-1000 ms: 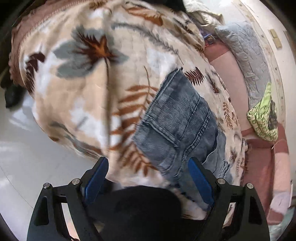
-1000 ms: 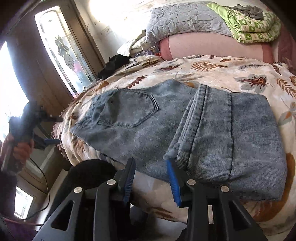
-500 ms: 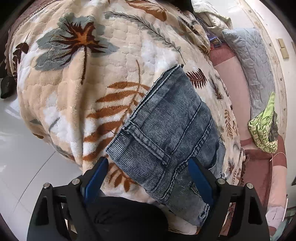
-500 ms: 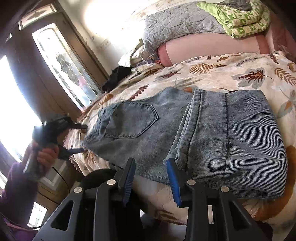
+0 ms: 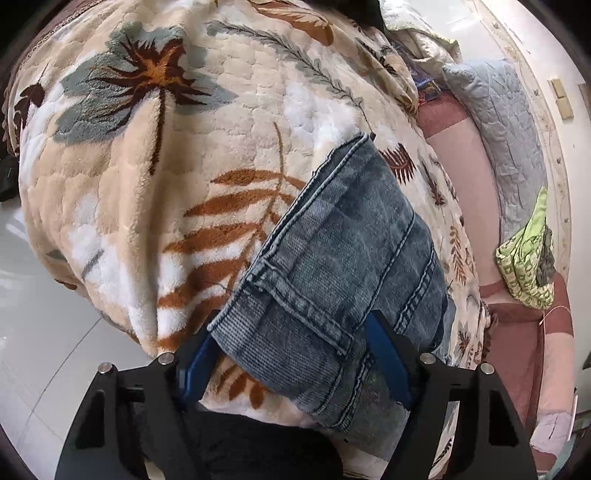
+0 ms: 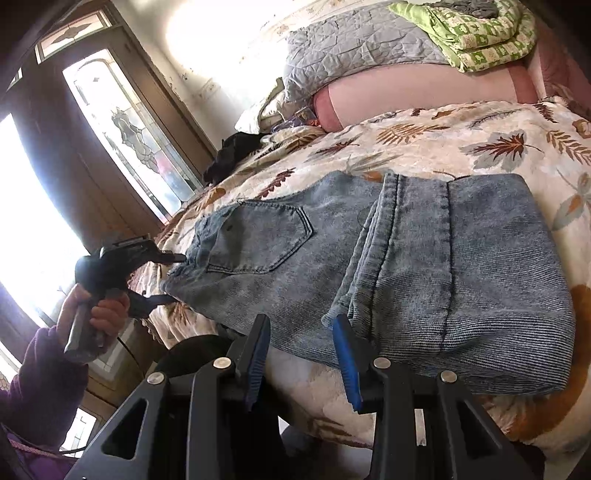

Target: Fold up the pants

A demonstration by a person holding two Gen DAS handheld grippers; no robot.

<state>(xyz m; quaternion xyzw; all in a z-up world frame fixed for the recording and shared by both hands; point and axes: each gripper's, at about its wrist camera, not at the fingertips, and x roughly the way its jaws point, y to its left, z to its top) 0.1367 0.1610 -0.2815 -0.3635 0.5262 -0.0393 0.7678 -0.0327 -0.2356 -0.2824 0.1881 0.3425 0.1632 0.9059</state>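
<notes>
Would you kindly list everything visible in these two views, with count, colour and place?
jeans: one, faded blue, partly folded on the bed's near side.
blanket: one, cream with brown and grey leaves, covering the bed.
quilt: one, grey, bunched at the bed's far end.
green cloth: one, green patterned, folded on the pink headboard.
headboard: one, pink, behind the blanket.
dark clothing: one heap, black, far edge of the bed.
door: one, dark wood with patterned glass, beside the bed.
floor: white, beside the bed.
left gripper: one, black with blue pads, open around the waistband end.
right gripper: one, same colours, open at the folded hem.
</notes>
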